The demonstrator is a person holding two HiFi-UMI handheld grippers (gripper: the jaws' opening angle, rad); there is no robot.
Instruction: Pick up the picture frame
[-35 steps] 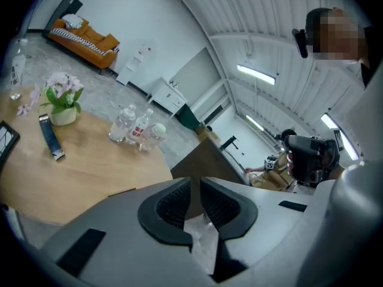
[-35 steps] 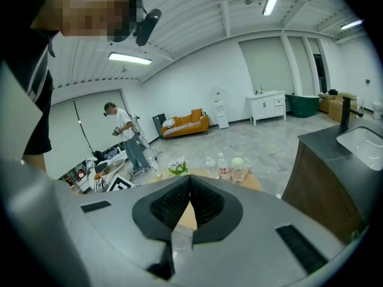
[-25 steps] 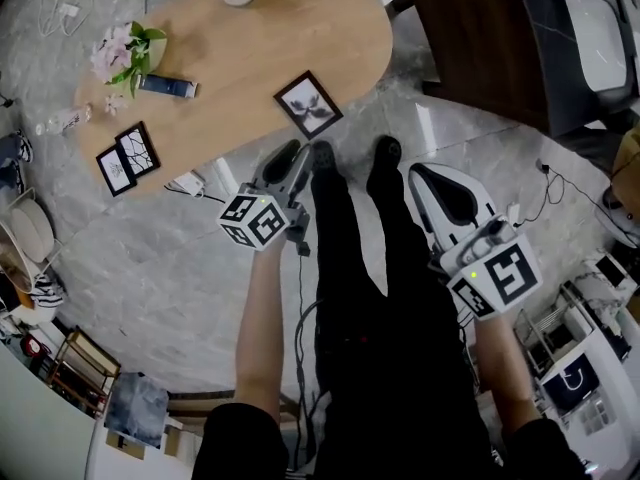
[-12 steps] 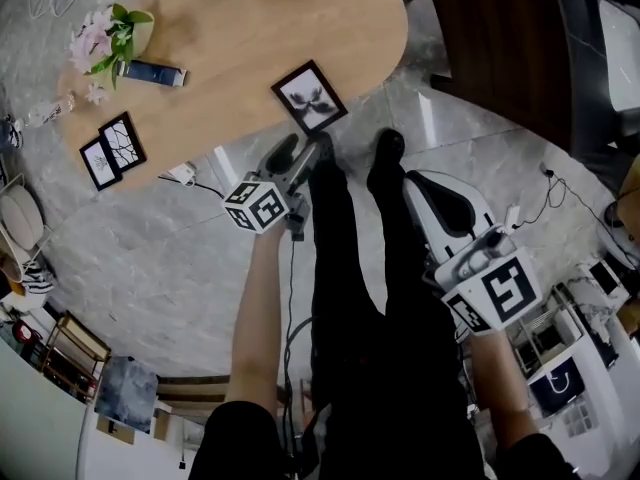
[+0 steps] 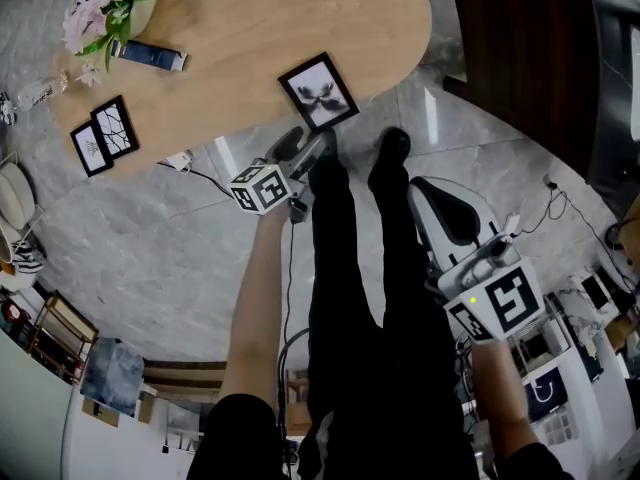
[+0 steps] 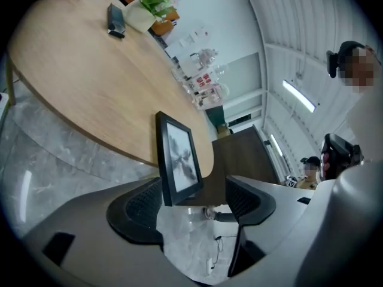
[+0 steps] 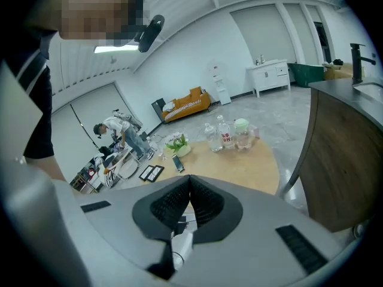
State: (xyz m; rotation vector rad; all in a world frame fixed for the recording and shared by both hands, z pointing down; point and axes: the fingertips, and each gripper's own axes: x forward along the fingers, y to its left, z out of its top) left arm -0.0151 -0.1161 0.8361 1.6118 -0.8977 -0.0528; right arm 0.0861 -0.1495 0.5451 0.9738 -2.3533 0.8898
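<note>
Bench (image 5: 250, 28): smooth matt light wood. Floor (image 5: 140, 238): glossy grey marble-look. Picture frame (image 5: 318, 91): matt black rim.

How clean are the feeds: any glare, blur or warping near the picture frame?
Head view: sharp, glare streaks on the floor beside the picture frame. Left gripper view: fisheye bends the table edge; frame crisp, corners dark. Right gripper view: same dark corners, no motion blur.

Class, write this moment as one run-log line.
left gripper: just been opening, picture frame between fingers, unclamped | right gripper: shut, empty | place: table edge
</note>
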